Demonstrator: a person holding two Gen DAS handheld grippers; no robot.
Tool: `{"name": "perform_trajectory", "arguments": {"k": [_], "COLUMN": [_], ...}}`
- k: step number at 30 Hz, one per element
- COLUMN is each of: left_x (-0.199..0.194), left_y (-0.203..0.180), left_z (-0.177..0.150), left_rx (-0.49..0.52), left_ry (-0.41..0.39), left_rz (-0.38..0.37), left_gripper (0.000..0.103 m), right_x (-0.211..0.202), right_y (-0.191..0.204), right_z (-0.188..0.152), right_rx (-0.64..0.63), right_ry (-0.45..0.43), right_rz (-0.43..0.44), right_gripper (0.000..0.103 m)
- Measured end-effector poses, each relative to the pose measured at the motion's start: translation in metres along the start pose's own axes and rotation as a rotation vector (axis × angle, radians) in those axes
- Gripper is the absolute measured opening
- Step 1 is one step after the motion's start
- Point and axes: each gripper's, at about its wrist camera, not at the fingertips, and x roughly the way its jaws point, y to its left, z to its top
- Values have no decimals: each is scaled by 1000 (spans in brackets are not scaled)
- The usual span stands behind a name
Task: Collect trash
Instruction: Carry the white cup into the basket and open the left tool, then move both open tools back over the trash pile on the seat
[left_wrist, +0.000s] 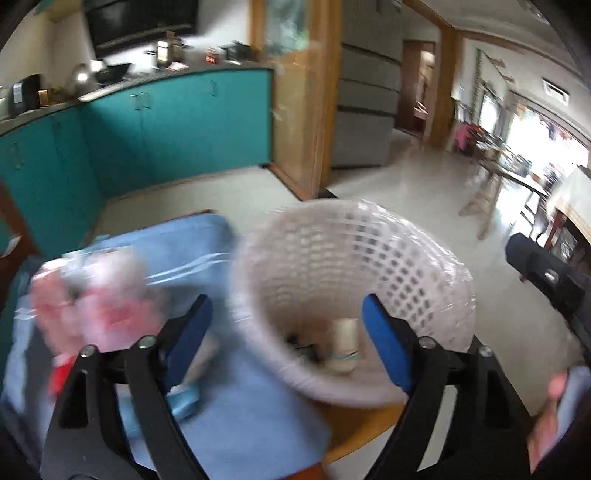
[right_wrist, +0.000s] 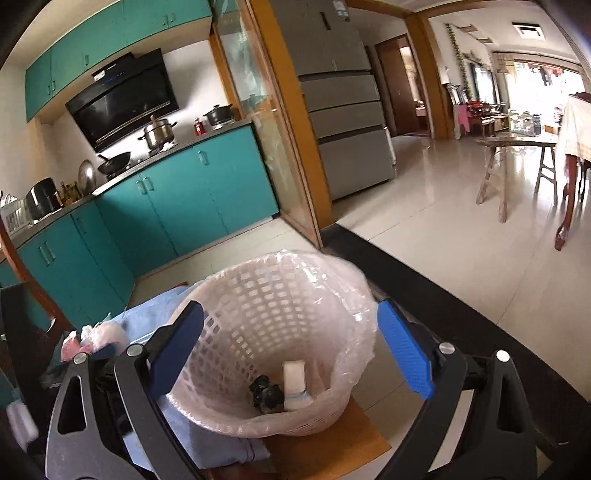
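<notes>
A white lattice waste basket (left_wrist: 369, 266) lined with clear plastic stands on a wooden table; it also shows in the right wrist view (right_wrist: 266, 317). Inside lie a small white bottle (right_wrist: 294, 384) and a crumpled black piece (right_wrist: 266, 396); the bottle also shows in the left wrist view (left_wrist: 345, 345). My left gripper (left_wrist: 286, 332) is open and empty, hovering over the basket's near-left rim. My right gripper (right_wrist: 291, 354) is open and empty, just above the basket mouth. Pink and white crumpled wrappers (left_wrist: 99, 299) lie on a blue cloth (left_wrist: 229, 413) to the left, blurred.
The wrappers (right_wrist: 99, 338) also show at the left in the right wrist view. The table's wooden edge (right_wrist: 332, 446) runs below the basket. Teal cabinets (right_wrist: 166, 206), a fridge (right_wrist: 347, 122), a wooden stool (right_wrist: 517, 162) and tiled floor lie beyond. The other gripper's black body (left_wrist: 550, 277) is at right.
</notes>
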Motion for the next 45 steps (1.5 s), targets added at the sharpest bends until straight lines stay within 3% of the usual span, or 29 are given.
{"name": "perform_trajectory", "arguments": {"k": [6,10,14,17,25,45], "left_x": [-99,-140,-152,-155,-148,-141], "left_y": [92,145,174,190,181,170], "left_z": [-49,-87,-119,-125,-130,-130], "left_rx": [-153,-257,-242,-301,-260,-227], "left_ry": [-87,-117,-83,-82,-72,-55], "left_rz": [135,251,353,328,305,299], "left_gripper": [98,99,99,99,99,99], "right_x": [-4,-14,-25,-39,-50,-44], "right_y": [30,64,99,122,156,156], "right_z": [-13,-32,-63,-81,-101,-105], "right_rx": [-62,-119,-209,-279,-365,-366], "right_ry": [11,51,118,141,157,164], "right_rz": [66,162,257,312,352,348], "right_gripper": [93,93,93,93,93,93]}}
